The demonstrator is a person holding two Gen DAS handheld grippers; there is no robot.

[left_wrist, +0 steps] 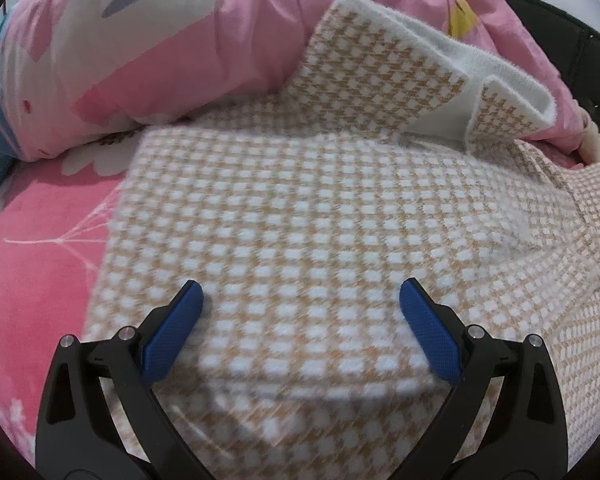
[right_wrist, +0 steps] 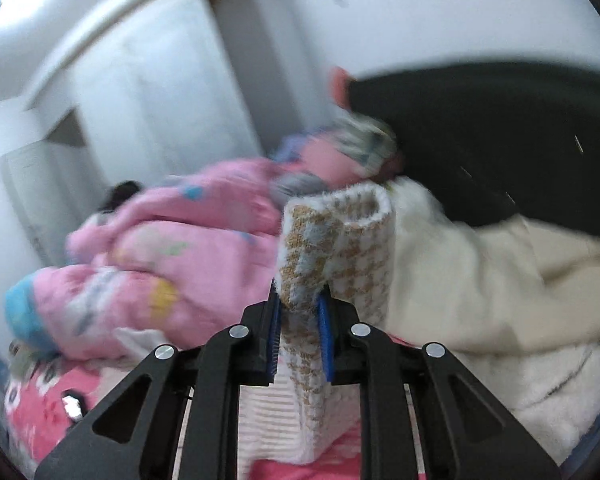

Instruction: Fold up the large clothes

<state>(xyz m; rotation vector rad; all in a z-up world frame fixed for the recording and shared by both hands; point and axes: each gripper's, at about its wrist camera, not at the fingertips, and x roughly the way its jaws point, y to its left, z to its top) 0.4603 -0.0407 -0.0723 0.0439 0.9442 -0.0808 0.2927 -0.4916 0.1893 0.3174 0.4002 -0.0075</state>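
The houndstooth garment [right_wrist: 332,248] was pinched between the nearly closed fingers of the right gripper [right_wrist: 300,332], while the left gripper [left_wrist: 300,320] was held wide open above it, empty.

Even, soft indoor light in both views, no hard shadows. Bright glare spot at upper left of the right wrist view. That view is heavily motion-blurred; the left wrist view is mildly soft. Fisheye bending with dark vignette at the rims.
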